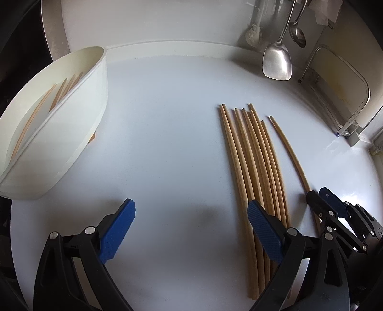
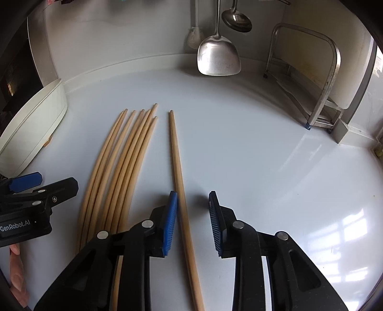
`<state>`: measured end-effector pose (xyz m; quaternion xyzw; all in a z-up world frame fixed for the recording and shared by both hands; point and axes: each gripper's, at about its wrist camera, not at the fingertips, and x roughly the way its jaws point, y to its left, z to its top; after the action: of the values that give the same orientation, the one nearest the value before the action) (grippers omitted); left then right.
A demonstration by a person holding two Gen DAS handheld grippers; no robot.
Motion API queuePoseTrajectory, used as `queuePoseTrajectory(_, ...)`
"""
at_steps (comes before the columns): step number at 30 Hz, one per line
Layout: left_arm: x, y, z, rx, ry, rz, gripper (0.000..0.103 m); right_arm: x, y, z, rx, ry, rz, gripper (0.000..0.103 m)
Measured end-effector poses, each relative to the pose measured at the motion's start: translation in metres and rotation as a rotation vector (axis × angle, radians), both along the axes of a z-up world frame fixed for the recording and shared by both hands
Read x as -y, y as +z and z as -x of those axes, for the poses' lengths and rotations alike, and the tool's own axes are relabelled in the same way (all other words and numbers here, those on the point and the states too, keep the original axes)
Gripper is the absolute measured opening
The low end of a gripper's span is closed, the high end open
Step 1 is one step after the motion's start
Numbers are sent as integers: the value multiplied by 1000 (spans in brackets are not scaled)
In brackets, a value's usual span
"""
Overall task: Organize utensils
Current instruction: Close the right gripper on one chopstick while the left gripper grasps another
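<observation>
Your right hand-held gripper: jaws narrow, straddling a single wooden chopstick, left pad beside it, right pad apart. Your left hand-held gripper: jaws wide, nothing between. Chopstick bundle: flat on the white desk. White holder: far left, several chopsticks inside.

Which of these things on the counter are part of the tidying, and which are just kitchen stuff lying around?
Part of the job:
- lone wooden chopstick between the right gripper fingers
- bundle of wooden chopsticks
- white oval plastic holder with chopsticks inside

Just there:
- hanging steel spatula
- hanging steel ladle
- white dish brush
- metal rack
</observation>
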<state>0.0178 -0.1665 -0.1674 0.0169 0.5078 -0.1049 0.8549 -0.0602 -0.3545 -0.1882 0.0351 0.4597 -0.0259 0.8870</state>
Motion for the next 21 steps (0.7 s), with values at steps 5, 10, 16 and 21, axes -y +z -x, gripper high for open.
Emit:
queuePoseTrajectory(5,6,-4,-3,-4,-8,-18,93,10,0,2,-4,-13,4,27)
queuePoseTrajectory(10,8,-9,-5,-11,-9,-34,94,13,0,4,-5,-19,-5,27)
queuePoseTrajectory(16,16,-13,-5,-13,-28,-89,94,14,1,4,-3,-17,-13,27)
queuePoseTrajectory(21,7,-13,-9,-12,4,-78,94,14,0,1,-2,0,-9,27)
